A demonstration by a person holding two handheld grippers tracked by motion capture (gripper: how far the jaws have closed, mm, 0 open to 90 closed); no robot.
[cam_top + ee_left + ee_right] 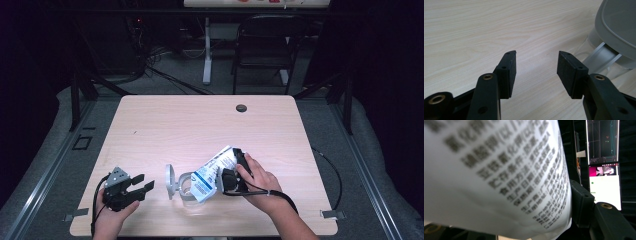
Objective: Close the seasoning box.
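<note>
While the right gripper (231,175) clamps a white bag (214,172) over the clear container (186,187), tilt slowly; the left gripper (141,186) beside it gapes empty.

Pouch (212,172) right of jar (181,184)

High view overhead, facing forward-down on table (150,120); 2 claw cameras close, low.

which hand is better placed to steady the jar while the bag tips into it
Left, likely. The left gripper is open, empty and just beside the jar, while the right gripper is shut on the bag.
</note>
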